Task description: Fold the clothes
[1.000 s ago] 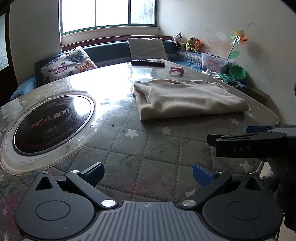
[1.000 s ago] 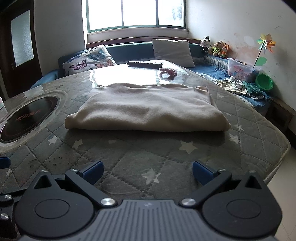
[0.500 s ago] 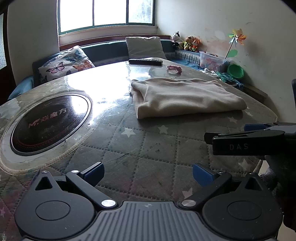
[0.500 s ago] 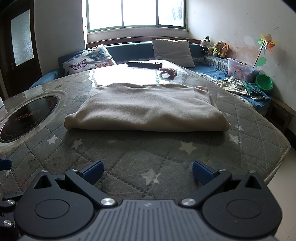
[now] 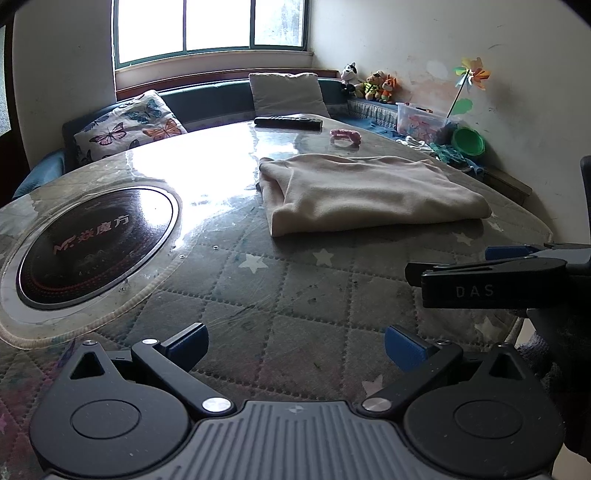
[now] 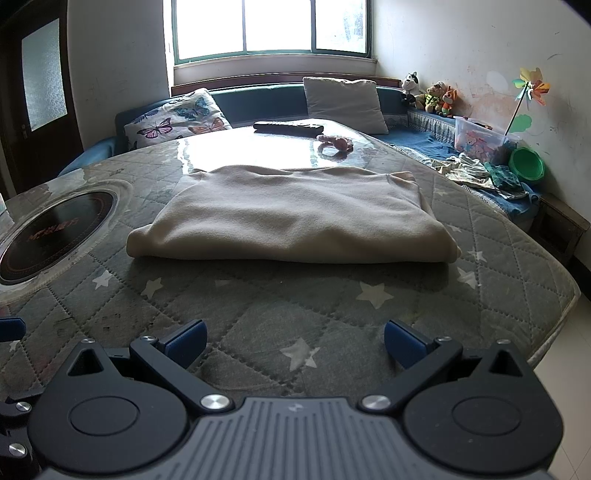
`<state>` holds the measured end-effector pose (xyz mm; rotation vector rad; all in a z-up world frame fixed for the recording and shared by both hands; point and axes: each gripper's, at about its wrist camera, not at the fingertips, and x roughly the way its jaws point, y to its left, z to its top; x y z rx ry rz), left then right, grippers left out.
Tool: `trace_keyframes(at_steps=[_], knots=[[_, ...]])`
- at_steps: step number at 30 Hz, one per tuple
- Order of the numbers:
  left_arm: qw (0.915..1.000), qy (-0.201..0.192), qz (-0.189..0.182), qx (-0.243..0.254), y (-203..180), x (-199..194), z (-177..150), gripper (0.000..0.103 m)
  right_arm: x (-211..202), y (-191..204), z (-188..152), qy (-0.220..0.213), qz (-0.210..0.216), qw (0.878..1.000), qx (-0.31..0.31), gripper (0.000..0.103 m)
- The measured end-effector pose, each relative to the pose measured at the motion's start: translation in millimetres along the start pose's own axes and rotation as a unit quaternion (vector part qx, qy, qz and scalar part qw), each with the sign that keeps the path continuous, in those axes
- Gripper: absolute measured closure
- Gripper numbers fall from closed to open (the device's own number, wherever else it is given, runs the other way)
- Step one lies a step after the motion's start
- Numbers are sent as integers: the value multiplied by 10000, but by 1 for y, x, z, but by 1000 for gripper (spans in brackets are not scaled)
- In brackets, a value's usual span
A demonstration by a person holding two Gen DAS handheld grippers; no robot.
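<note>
Folded sweater (image 6: 291,214) unmoved on table (image 6: 332,306), both tools (image 5: 295,345) (image 6: 293,343) still wide, empty.

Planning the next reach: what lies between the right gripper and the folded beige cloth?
Only bare quilted star-patterned table cover, seen in the right wrist view, separates the right gripper from the folded beige cloth.

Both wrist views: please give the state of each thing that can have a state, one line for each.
beige garment: folded flat, lying on the table.
left hand-held gripper: open, empty, above the table.
right hand-held gripper: open, empty, short of the garment.
remote control: lying flat at the far edge.
window: appears closed.
</note>
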<state>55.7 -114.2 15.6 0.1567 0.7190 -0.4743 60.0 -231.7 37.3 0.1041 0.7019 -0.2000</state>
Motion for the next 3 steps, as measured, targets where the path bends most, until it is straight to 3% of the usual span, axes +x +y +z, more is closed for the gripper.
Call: trace_keyframes(at_steps=[3], knots=[[10000, 14, -25, 4, 0, 0, 0, 0, 0, 0, 0, 0, -2, 10000, 0, 0]])
